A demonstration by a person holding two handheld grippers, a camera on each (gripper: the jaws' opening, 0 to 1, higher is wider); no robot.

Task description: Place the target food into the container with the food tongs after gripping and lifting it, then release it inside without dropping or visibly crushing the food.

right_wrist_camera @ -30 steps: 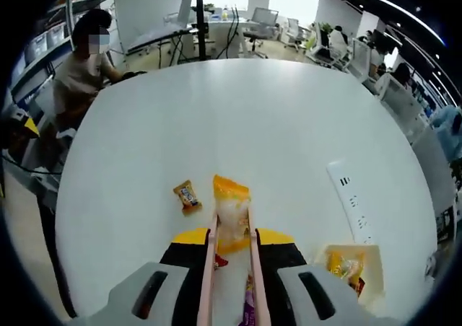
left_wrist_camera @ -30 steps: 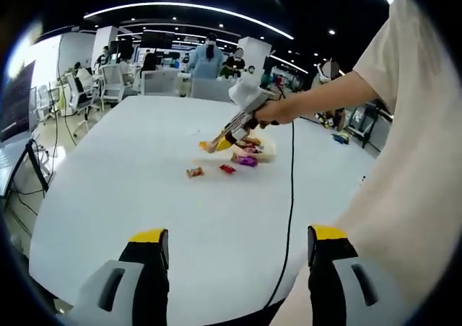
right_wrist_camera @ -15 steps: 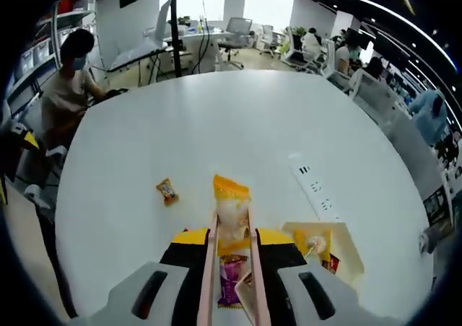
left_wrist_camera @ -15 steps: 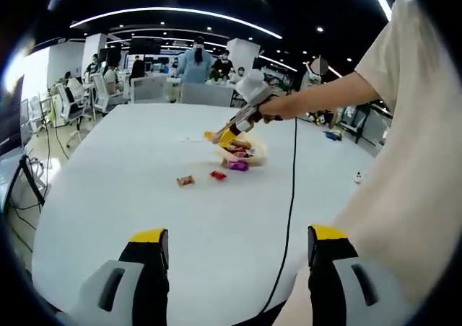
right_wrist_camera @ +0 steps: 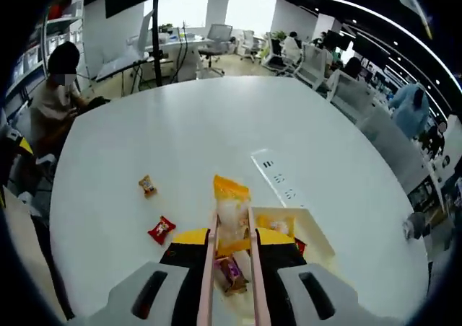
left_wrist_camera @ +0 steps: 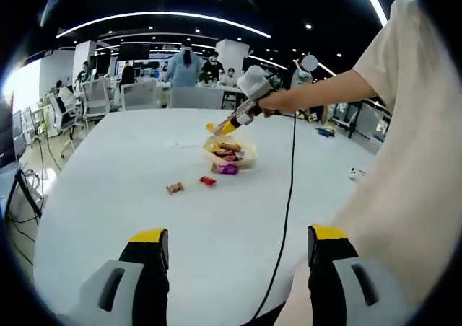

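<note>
While the yellow snack packet (right_wrist_camera: 231, 214) hangs pinched between the narrow food tongs (right_wrist_camera: 231, 268) of the right gripper (right_wrist_camera: 231, 250), lift and carry look done; only the release is left. Below it sits the pale container (right_wrist_camera: 312, 228) on the white table (right_wrist_camera: 216, 131), holding what appear to be several wrapped snacks. Two small packets (right_wrist_camera: 154, 208) lie loose nearby. The left gripper (left_wrist_camera: 238, 257) waits near the table's edge, jaws wide and empty.

Your right gripper (right_wrist_camera: 232, 234) holds the pink food tongs (right_wrist_camera: 209, 268) closed on a yellow snack packet (right_wrist_camera: 231, 210) above the cream container (right_wrist_camera: 317, 236), with a red packet (right_wrist_camera: 162, 229) and an orange packet (right_wrist_camera: 147, 186) lying left on the white table (right_wrist_camera: 216, 131).
</note>
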